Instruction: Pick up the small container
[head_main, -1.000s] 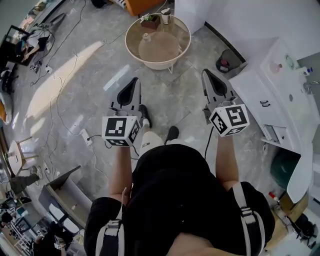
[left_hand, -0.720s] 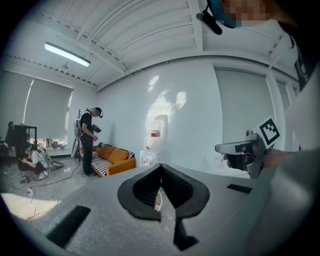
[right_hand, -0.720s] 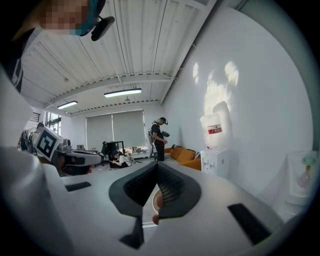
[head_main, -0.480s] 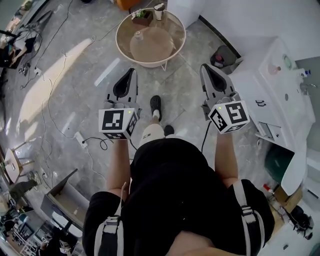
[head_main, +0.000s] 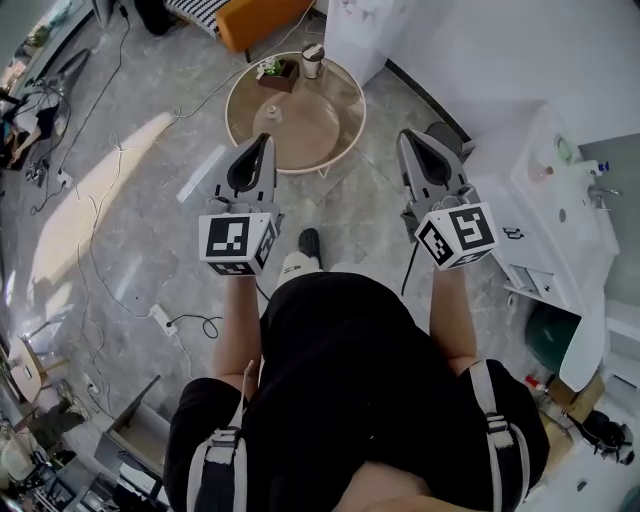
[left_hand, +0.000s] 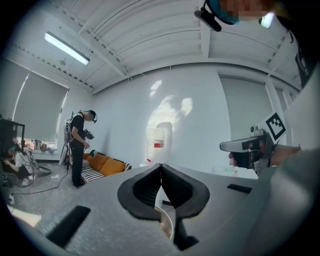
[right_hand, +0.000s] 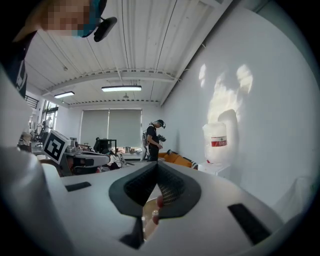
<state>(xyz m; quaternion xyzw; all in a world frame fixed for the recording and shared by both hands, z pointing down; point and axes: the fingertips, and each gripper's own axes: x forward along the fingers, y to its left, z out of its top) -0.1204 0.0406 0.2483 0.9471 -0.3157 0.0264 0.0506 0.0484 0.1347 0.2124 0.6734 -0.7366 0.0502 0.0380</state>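
Judging by how things lie, the pickup has not begun: the left gripper (head_main: 262, 145) and right gripper (head_main: 409, 140) each have jaws pressed together on nothing, and the small container (head_main: 272, 110), probably that pale piece, stands untouched on the round table (head_main: 325, 125) at twelve o'clock, ahead of both.

At the top of the head view, the orange sofa (head_main: 262, 18) was cut off by the frame's edge. The small pale thing (head_main: 272, 111) on the round table (head_main: 330, 120) was too small to identify, and the left gripper (head_main: 262, 140) covered the table's near rim.
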